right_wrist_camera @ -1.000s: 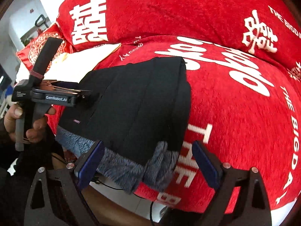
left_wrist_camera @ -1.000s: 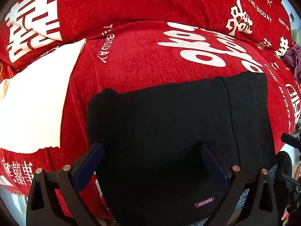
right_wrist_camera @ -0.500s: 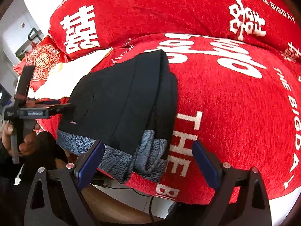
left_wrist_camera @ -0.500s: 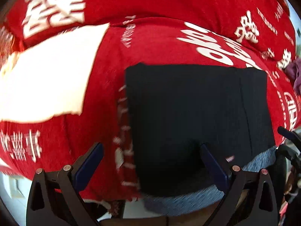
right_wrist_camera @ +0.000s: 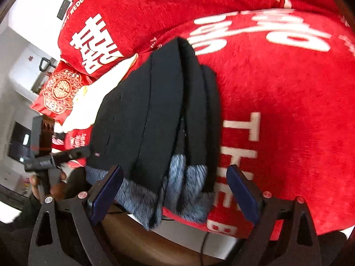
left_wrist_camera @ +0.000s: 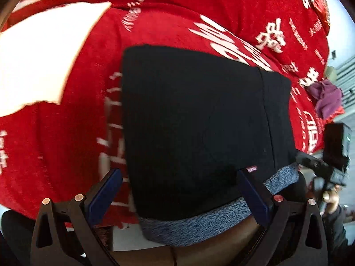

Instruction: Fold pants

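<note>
Ahead of both wide-open, empty tools [left_wrist_camera: 179, 187] [right_wrist_camera: 175, 182], folded black pants [left_wrist_camera: 199, 122] on red cover [right_wrist_camera: 288, 110]

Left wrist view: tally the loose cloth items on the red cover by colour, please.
Black: 1, the folded pants
White: 1, the white cloth
Purple: 1, the crumpled purple cloth
Total: 3, all lying on the red cover.

I see a red sofa cover [right_wrist_camera: 288, 99] with white lettering, a white cloth [left_wrist_camera: 44, 51], white walls [right_wrist_camera: 20, 51] behind.
</note>
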{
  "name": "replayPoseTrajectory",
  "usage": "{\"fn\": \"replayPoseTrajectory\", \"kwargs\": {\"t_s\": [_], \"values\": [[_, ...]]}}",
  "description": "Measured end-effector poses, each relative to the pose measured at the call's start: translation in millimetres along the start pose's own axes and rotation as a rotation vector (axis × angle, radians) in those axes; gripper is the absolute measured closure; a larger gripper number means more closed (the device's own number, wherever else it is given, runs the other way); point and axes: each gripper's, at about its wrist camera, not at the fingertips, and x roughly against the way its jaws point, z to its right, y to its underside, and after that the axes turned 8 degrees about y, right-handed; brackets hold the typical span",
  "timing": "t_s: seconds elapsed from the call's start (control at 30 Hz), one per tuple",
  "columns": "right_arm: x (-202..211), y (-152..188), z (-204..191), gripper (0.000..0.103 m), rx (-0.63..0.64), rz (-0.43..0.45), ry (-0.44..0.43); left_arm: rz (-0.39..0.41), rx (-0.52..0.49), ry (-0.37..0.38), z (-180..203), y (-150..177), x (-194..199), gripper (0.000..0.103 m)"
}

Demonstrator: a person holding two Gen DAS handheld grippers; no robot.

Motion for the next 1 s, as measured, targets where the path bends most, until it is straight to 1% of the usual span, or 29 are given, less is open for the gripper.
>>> {"fn": "replayPoseTrajectory", "kwargs": {"t_s": [0.07, 0.13, 0.3, 0.33, 0.37, 0.4, 0.43, 0.47, 0.53, 0.57, 0.63, 0.7, 0.73, 0.77, 0.8, 0.83, 0.87, 0.93, 1.0], "values": [[-12.0, -3.7, 1.9, 0.007, -0.031, -0.018, -0.047, -0.006, 0.016, 0.019, -3.5, -1.4, -5.9, 0.001], [-21.4, -7.5, 2.6, 0.007, -0.043, -0.025, -0.060, -0.013, 0.046, 0.055, -10.7, -3.6, -8.2, 0.001], [-24.5, -10.9, 3.5, 0.007, -0.024, -0.020, -0.105, -0.021, 0.105, 0.141, -27.6, -6.4, -15.6, 0.001], [-24.9, -11.2, 5.8, 0.005, -0.033, -0.014, -0.124, -0.021, 0.125, 0.159, -31.2, -7.1, -18.3, 0.001], [-25.6, -11.0, 10.2, 0.000, -0.048, -0.010, -0.156, -0.016, 0.139, 0.164, -33.3, -7.5, -19.1, 0.001], [-26.8, -10.5, 14.3, 0.000, -0.067, -0.003, -0.204, -0.001, 0.141, 0.155, -30.9, -8.8, -18.4, 0.001], [-28.2, -10.8, 15.9, 0.000, -0.078, -0.001, -0.215, 0.008, 0.126, 0.141, -26.5, -10.2, -18.0, 0.001], [-29.1, -11.5, 15.8, 0.000, -0.082, -0.001, -0.217, 0.008, 0.100, 0.118, -19.7, -10.5, -18.0, 0.001], [-30.5, -12.6, 9.2, 0.000, -0.051, -0.013, -0.184, 0.017, 0.055, 0.064, -6.8, -11.0, -18.7, 0.002], [-30.5, -13.3, 2.4, 0.000, -0.027, -0.024, -0.152, 0.026, 0.044, 0.050, -3.9, -10.8, -18.2, 0.005], [-29.9, -14.7, -10.6, 0.000, -0.006, -0.037, -0.128, 0.038, 0.038, 0.040, -1.6, -10.6, -15.3, 0.012], [-26.6, -14.3, -23.5, 0.001, 0.039, -0.034, -0.128, 0.049, 0.014, 0.017, 2.2, -9.8, -9.0, 0.025], [-25.7, -14.3, -29.4, 0.003, 0.061, -0.034, -0.117, 0.051, -0.004, -0.001, 5.8, -9.9, -5.4, 0.029], [-24.6, -14.4, -34.3, 0.009, 0.079, -0.036, -0.102, 0.055, -0.020, -0.014, 9.2, -10.2, -1.9, 0.035], [-20.7, -14.7, -39.3, 0.017, 0.097, -0.029, -0.089, 0.061, -0.038, -0.029, 13.3, -10.4, 1.5, 0.038], [-16.4, -16.2, -41.4, 0.046, 0.107, -0.021, -0.066, 0.062, -0.046, -0.035, 16.5, -11.3, 3.5, 0.039], [-10.8, -17.4, -41.9, 0.051, 0.109, -0.013, -0.041, 0.065, -0.048, -0.038, 18.2, -11.2, 5.6, 0.040], [-3.9, -19.8, -41.2, 0.052, 0.094, -0.003, -0.072, 0.067, -0.077, -0.077, 25.5, -11.4, 5.7, 0.042], [-4.0, -19.1, -45.3, 0.053, 0.117, -0.007, -0.049, 0.067, -0.087, -0.097, 28.0, -11.2, 6.6, 0.046]]}}
